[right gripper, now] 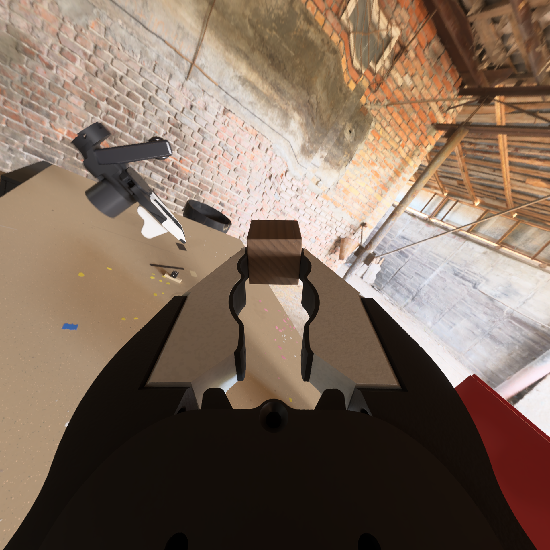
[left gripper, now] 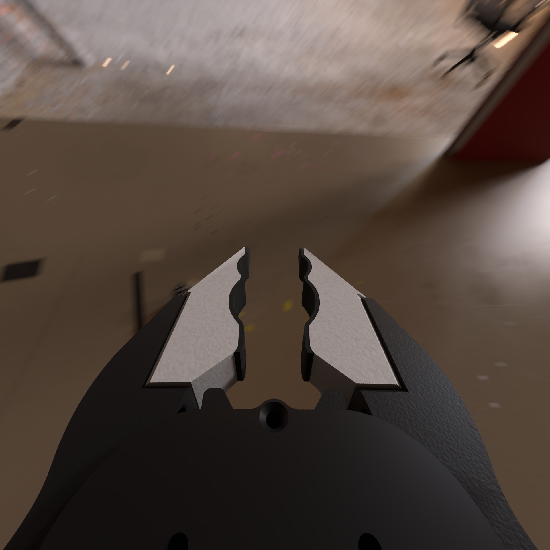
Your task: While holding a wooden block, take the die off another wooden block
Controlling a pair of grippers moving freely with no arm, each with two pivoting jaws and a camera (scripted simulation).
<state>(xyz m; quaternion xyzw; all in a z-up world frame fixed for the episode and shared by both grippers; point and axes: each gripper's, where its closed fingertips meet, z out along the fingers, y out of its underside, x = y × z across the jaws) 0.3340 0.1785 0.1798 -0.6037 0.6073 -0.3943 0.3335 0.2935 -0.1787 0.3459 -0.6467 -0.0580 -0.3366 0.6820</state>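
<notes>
My right gripper (right gripper: pixel 273 257) is shut on a brown wooden block (right gripper: pixel 273 238), held by its fingertips above the table's edge. Farther off, a small black die (right gripper: pixel 173 273) sits on a pale wooden block (right gripper: pixel 174 278) that lies flat on the tan table (right gripper: pixel 59 372). My left gripper (left gripper: pixel 273 251) is open with nothing between its fingers. In the right wrist view, the left gripper (right gripper: pixel 178 235) hovers above and just behind the die, tips pointing down at the table. The left wrist view is blurred, and neither the die nor its block shows there.
A black ring-shaped dish (right gripper: pixel 206 218) stands at the table's far edge. A thin black stick (right gripper: pixel 166 265) lies just behind the die. A blue patch (right gripper: pixel 70 326) and paint specks mark the tabletop. A red panel (right gripper: pixel 506 431) is at the lower right. A brick wall stands behind.
</notes>
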